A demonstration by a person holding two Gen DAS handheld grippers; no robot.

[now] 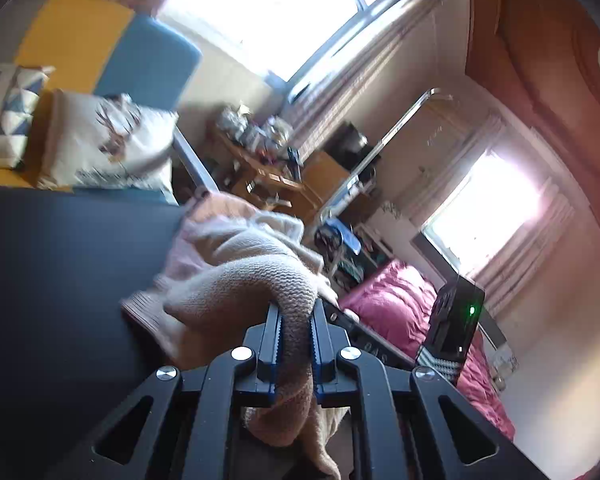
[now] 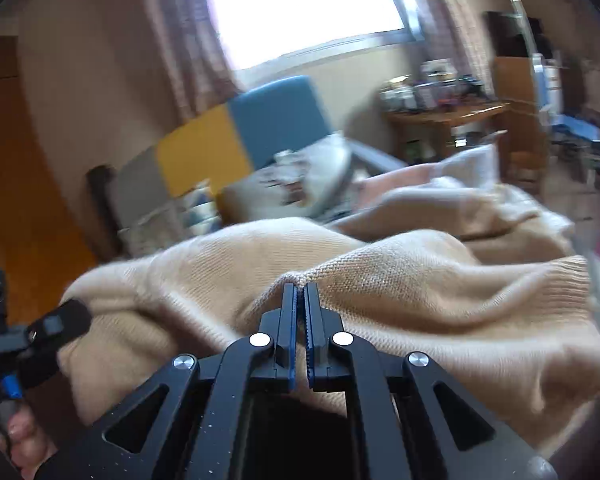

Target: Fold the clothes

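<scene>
The soft, floppy knit sweater (image 2: 380,280) is pinched at its edge by both claws, left claw (image 1: 296,312) and right claw (image 2: 300,286).

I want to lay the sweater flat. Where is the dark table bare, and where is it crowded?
The dark table is bare between the pillow and the sweater. It is crowded where the sweater lies bunched, clamped in the left gripper and right gripper.

Crumpled beige knit sweater (image 2: 380,280), lifted
</scene>
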